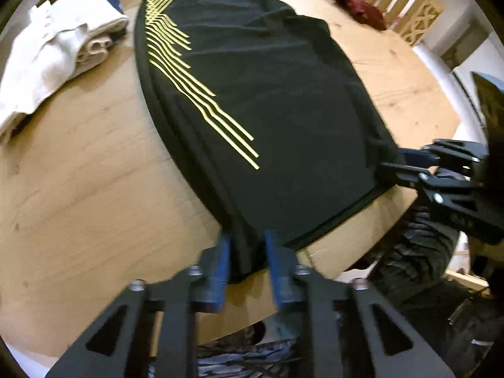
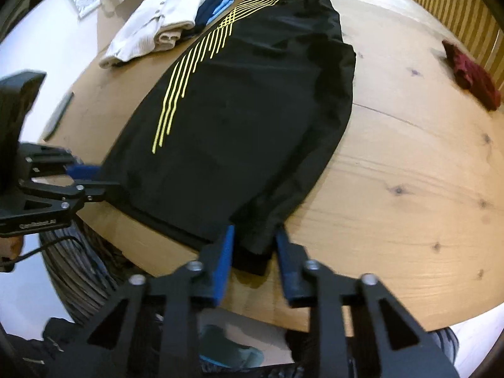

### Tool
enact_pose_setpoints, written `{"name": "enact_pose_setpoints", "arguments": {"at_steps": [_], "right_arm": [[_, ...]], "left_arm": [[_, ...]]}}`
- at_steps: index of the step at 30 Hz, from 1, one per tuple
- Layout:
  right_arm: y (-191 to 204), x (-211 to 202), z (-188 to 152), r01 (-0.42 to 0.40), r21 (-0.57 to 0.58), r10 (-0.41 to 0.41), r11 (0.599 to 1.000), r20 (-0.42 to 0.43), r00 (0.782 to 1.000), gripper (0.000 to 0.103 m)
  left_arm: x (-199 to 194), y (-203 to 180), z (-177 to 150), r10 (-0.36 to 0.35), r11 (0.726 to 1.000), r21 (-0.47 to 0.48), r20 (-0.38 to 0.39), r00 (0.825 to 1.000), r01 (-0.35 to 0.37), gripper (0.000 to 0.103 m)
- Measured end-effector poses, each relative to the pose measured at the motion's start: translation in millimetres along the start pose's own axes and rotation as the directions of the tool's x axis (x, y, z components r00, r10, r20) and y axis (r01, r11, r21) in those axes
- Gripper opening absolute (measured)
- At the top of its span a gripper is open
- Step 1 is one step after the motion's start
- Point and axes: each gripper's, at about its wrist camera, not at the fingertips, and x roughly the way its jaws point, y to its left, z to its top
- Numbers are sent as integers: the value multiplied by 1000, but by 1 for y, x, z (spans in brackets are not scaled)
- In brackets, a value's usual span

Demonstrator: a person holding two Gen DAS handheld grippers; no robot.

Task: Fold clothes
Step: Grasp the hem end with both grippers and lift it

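Note:
A black garment with yellow stripes (image 1: 252, 94) lies lengthwise on the wooden table (image 1: 78, 189), folded narrow; it also shows in the right wrist view (image 2: 252, 110). My left gripper (image 1: 247, 242) has its blue pads on either side of the garment's near left corner, closed on the cloth. My right gripper (image 2: 255, 236) holds the near right corner between its pads the same way. Each gripper appears in the other's view: the right gripper (image 1: 397, 160) at the garment's right edge, the left gripper (image 2: 91, 176) at its left edge.
A pile of folded white and blue clothes (image 1: 56, 47) sits at the far left, also seen in the right wrist view (image 2: 163, 22). A dark red cloth (image 1: 359, 9) lies far right near a wooden fence (image 2: 456, 9). The table's near edge (image 2: 283, 318) is just below the grippers.

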Motion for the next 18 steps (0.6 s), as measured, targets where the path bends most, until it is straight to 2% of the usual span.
{"name": "enact_pose_setpoints", "arguments": {"at_steps": [1,5,10,14,16,18], "right_arm": [[-5,0,0,-22,18,22,1000,2,1000,11],[-19,0,-1,-111,73,110,991,13,994,8],[-41,-7,-4,-238,181,236,954,34,971,8],[-52,-30,-8,-334,228,317,915,106,942,8],[-56,-46,-8,-371,237,342,898,153,927,8],[-59,-66,-8,-423,237,381,875,203,902,8]], "left_arm": [[0,1,0,-25,1000,-10,2,1000,25,8],[1,8,0,-100,994,-46,29,995,101,6],[-11,11,-1,-234,963,-111,121,965,247,4],[-36,17,-4,-328,925,-126,209,921,358,4],[-47,16,-7,-376,898,-134,262,889,420,4],[-66,18,-7,-435,859,-129,324,840,495,4]]}}
